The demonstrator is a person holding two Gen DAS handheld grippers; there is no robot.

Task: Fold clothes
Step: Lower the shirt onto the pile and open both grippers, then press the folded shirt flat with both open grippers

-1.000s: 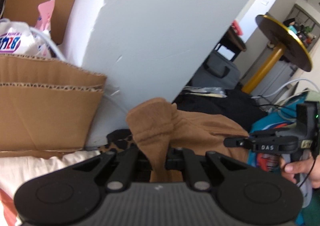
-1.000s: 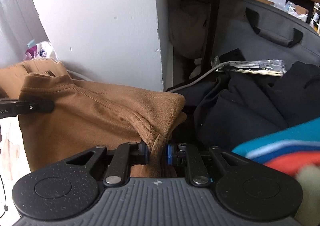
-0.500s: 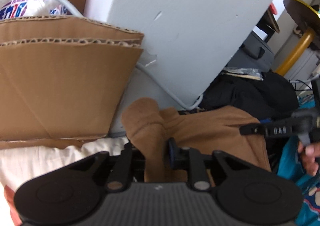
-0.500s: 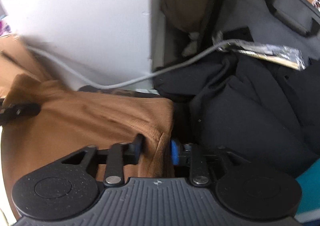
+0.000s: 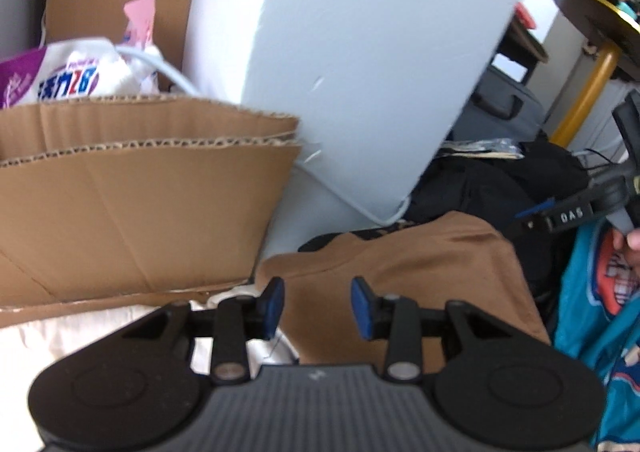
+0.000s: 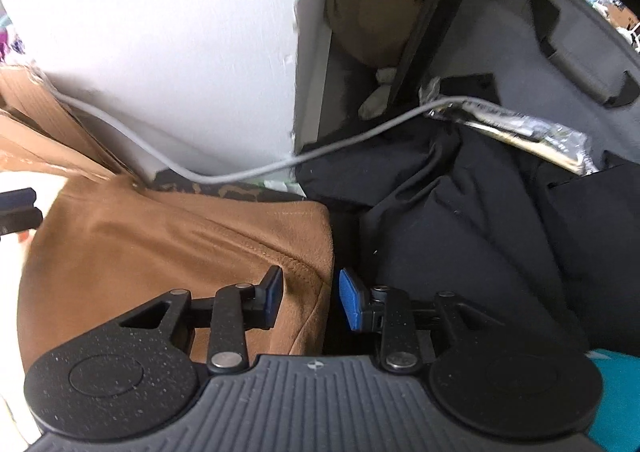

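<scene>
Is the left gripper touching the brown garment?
Cannot tell. Left wrist view shows the left gripper open above the brown garment, no fabric between its pads.

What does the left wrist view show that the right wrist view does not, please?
Only the left wrist view shows the white bag in the cardboard box, the gold-legged table and the teal garment. Only the right wrist view shows the black clothing up close and the foil packet. Both show the brown garment lying released, the grey cable and an open claw.
</scene>
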